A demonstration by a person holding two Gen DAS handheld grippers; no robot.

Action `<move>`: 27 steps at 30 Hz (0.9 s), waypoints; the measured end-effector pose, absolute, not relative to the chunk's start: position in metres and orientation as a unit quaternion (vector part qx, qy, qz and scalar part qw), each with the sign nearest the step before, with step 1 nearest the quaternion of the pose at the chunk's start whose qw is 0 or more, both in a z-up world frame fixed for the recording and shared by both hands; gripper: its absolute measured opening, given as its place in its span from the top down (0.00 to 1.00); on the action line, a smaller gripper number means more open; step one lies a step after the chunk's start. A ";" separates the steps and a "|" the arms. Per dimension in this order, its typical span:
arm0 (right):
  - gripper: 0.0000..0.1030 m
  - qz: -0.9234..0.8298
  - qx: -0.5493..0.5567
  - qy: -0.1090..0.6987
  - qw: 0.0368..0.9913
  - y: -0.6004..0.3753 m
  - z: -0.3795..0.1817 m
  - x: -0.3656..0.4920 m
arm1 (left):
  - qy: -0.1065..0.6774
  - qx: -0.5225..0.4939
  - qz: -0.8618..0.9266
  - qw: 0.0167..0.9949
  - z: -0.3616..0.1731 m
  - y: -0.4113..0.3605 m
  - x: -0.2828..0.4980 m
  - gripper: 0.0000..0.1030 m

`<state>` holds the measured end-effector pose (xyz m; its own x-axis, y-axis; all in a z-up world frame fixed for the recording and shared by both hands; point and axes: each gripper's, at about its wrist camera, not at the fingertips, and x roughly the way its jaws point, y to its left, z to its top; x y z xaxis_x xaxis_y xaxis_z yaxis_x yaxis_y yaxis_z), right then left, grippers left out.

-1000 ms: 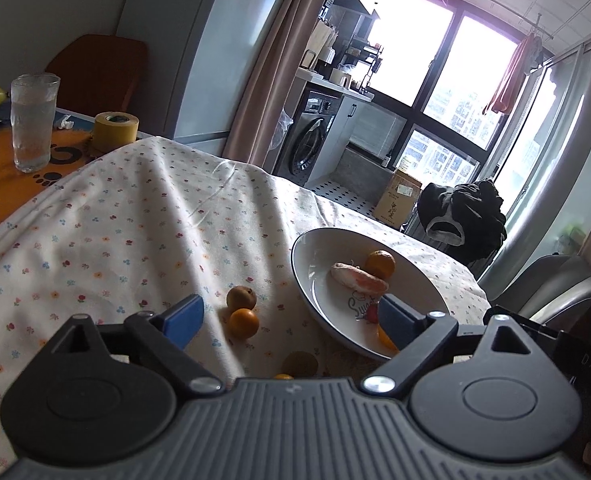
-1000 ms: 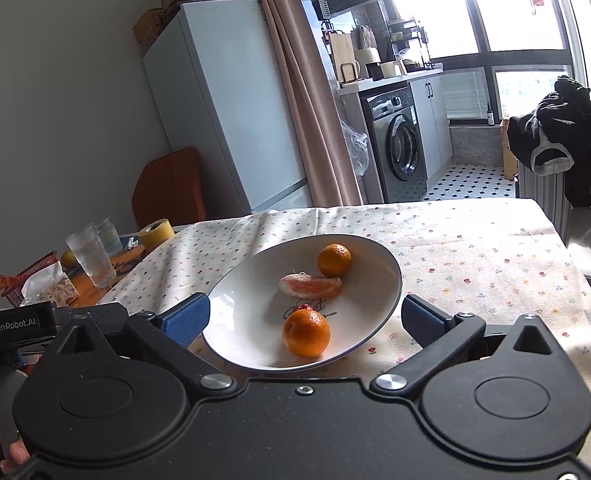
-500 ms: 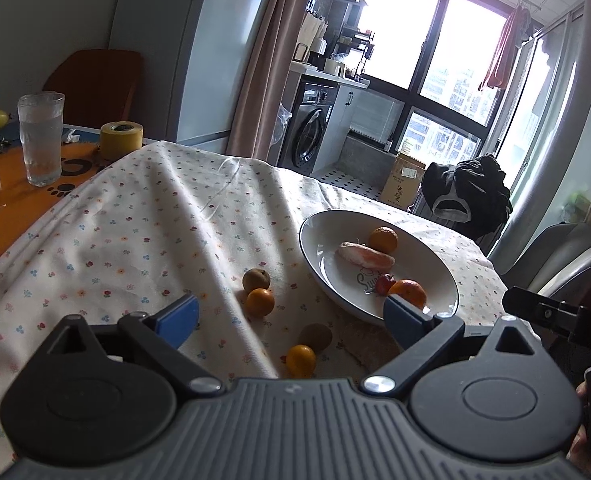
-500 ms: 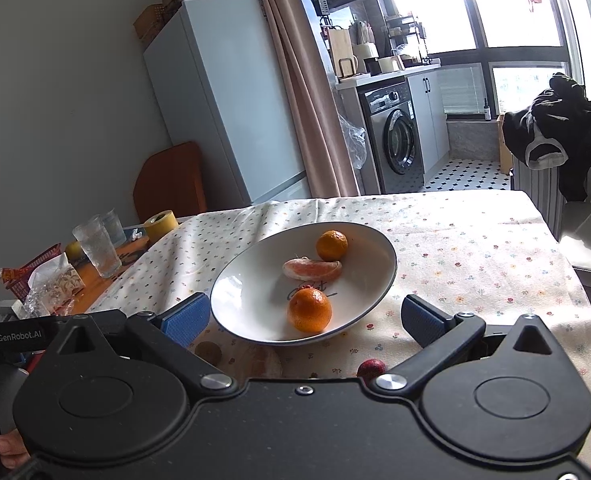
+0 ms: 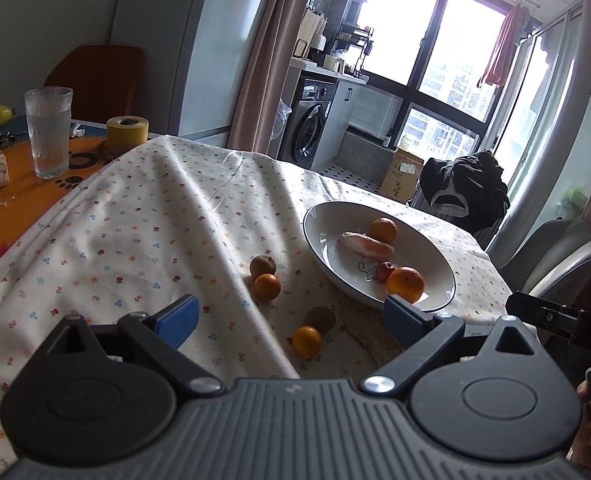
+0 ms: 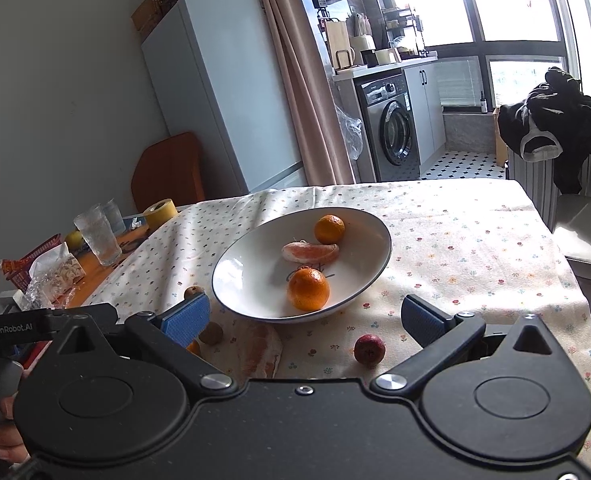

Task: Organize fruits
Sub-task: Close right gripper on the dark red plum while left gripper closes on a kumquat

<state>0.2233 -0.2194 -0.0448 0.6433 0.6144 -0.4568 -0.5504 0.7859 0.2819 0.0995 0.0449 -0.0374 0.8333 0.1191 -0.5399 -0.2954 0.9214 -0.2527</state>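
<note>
Both tools (image 5: 291, 318) (image 6: 305, 322) wide apart, empty.

Hidden and cut-off parts around the fruit

In the right wrist view, lower left, the claw's blue pad (image 6: 186, 319) covers most of a small orange (image 6: 194, 347), and the housing cuts off the peeled citrus piece (image 6: 260, 350). In the left wrist view, the small red fruit (image 5: 385, 271) in the white bowl (image 5: 327, 220) sits half behind an orange (image 5: 405, 282); its kind is unclear. The printing on the bowl's floor is unreadable.
</note>
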 end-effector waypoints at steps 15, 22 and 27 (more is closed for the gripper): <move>0.00 0.306 0.049 0.286 0.907 -0.221 -0.057 0.223 | 0.280 -0.176 0.096 0.939 -0.051 0.053 0.098 0.05; 0.04 0.306 0.041 0.298 0.903 -0.222 -0.075 0.229 | 0.282 -0.171 0.076 0.941 -0.064 0.044 0.107 0.07; 0.09 0.306 0.041 0.307 0.900 -0.223 -0.083 0.236 | 0.280 -0.164 0.063 0.944 -0.070 0.036 0.116 0.10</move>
<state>0.2359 -0.2231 -0.0834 0.6243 0.5753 -0.5284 -0.5250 0.8099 0.2615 0.1162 0.0360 -0.0698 0.8357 0.0272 -0.5485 -0.2111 0.9380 -0.2751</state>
